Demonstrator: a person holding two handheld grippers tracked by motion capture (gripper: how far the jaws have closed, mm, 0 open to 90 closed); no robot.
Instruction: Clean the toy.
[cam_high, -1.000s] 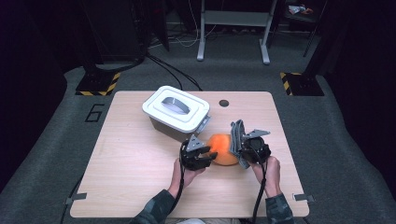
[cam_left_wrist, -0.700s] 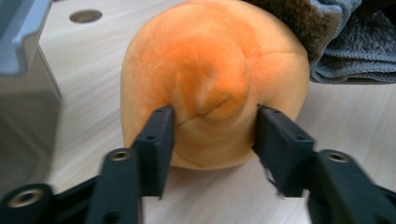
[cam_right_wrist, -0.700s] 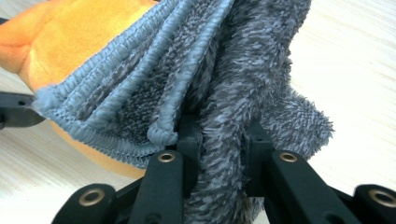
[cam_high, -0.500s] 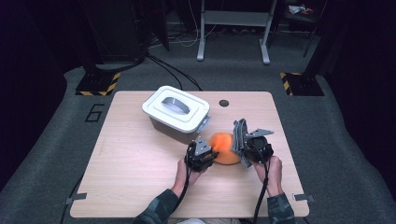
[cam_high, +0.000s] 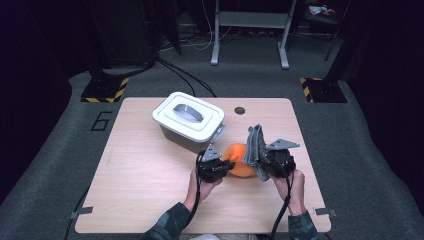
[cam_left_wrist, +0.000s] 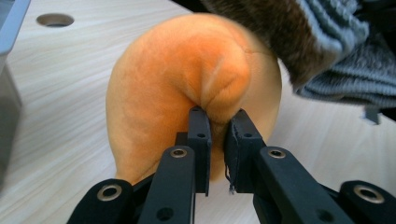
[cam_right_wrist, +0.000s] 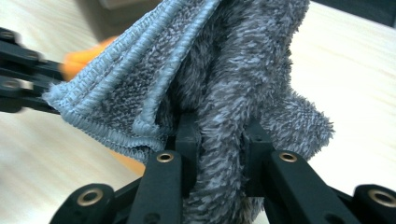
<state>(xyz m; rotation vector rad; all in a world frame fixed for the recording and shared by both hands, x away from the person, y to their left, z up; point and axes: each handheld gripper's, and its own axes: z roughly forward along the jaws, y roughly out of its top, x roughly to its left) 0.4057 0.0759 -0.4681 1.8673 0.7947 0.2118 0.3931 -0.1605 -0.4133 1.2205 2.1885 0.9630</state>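
An orange soft cloth (cam_high: 239, 161) lies bunched on the wooden table (cam_high: 145, 175), between my two grippers. My left gripper (cam_high: 227, 166) has just been closing and now pinches a fold of the orange cloth (cam_left_wrist: 177, 79); in the left gripper view the left gripper (cam_left_wrist: 218, 126) has the fabric squeezed between its pads. My right gripper (cam_high: 260, 162) is shut on a grey fluffy towel (cam_high: 255, 142), which stands up in folds over the orange cloth's right side. In the right gripper view the grey towel (cam_right_wrist: 233, 60) bulges above the right gripper (cam_right_wrist: 222, 135), whose jaws clamp it.
A white lidded box (cam_high: 187, 117) with a handle stands just behind and left of the grippers. A small round hole (cam_high: 239, 110) sits in the table near the far edge. Bare wood lies to the left and in front.
The left gripper's jaws have closed onto the orange cloth. The right gripper has risen slightly with the grey towel.
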